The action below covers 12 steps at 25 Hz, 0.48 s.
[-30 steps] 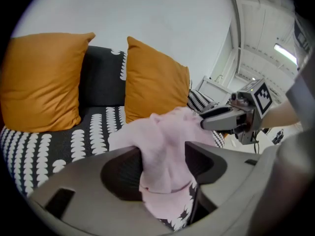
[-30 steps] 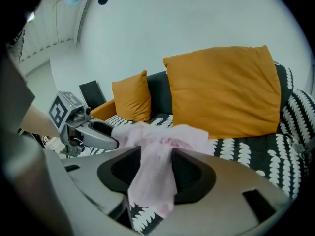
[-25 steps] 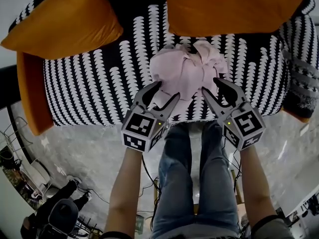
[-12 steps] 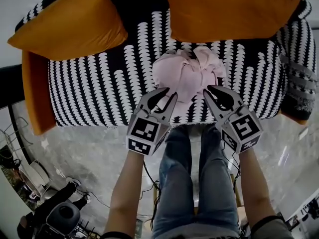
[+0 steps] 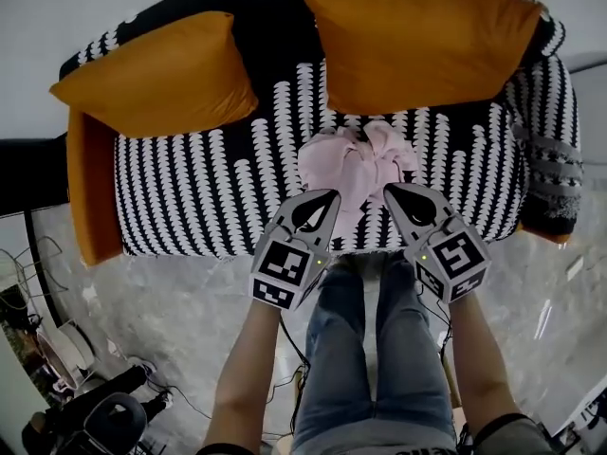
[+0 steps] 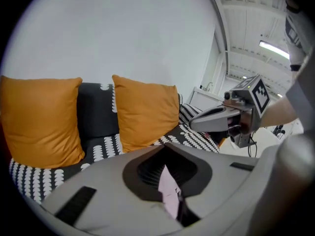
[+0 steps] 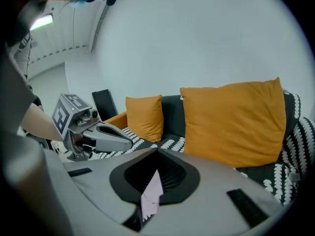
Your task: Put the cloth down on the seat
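Fingers point(image 6: 108, 181) of the left gripper point(image 6: 164, 146) are pressed together from base to tip. Nothing bulges past the tip, and only a thin pink sliver point(image 6: 170, 195) shows low in the seam between them. On the right gripper point(image 7: 155, 151) it is the same: its fingers point(image 7: 211, 181) are closed against each other, with a pink sliver in the seam. Whether those slivers are pinched fabric or the cloth seen through the slit, I cannot tell.

From the head view the cloth point(image 5: 356, 159) lies in a crumpled pink heap on the seat point(image 5: 209, 188) of a black-and-white sofa point(image 5: 280, 64). It sits near the front edge, a little right of the middle. Both grippers point at it from the front, side by side and apart. The left tip is at the heap's near left edge and the right tip at its near right edge. A tail of the cloth reaches toward the seat's front edge between them. Whether the tips touch the cloth cannot be made out.

An orange cushion point(image 5: 156, 74) leans on the backrest at the left. A second cushion point(image 5: 422, 41) leans at the right, just behind the cloth. Grey striped fabric point(image 5: 550, 169) sits on the sofa's right end. The person's legs point(image 5: 379, 349), in jeans, stand close against the sofa front on a pale floor point(image 5: 161, 292). Each gripper view shows the other gripper alongside.
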Available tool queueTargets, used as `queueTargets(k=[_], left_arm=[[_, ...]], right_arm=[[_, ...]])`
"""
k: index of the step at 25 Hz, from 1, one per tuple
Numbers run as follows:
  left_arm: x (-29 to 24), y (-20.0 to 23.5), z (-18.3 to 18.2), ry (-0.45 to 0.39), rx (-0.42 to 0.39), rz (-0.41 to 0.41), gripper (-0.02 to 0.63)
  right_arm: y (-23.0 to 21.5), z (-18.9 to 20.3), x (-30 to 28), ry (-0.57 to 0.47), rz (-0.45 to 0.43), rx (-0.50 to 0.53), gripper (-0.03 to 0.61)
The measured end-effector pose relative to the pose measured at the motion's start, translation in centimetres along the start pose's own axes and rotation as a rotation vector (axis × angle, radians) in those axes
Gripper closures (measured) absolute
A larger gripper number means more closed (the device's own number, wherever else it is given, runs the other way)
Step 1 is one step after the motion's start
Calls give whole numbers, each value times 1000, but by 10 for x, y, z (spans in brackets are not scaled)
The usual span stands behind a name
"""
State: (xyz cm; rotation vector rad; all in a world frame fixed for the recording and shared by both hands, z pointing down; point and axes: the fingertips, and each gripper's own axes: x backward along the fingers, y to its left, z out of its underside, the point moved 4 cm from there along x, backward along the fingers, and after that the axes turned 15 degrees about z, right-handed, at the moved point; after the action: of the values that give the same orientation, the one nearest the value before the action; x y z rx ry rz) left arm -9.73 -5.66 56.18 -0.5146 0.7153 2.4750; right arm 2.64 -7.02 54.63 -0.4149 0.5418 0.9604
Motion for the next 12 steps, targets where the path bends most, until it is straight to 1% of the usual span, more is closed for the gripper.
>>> queueTargets(k=[5,12], left_arm=[[17,-24,-43,-40,-38,27,592],[45,-61,-112,-115,-129,50,592]], right_arm=[[10,-42,30,-63,-13,-9,586],[23,-97,77,-156,-13,14,588]])
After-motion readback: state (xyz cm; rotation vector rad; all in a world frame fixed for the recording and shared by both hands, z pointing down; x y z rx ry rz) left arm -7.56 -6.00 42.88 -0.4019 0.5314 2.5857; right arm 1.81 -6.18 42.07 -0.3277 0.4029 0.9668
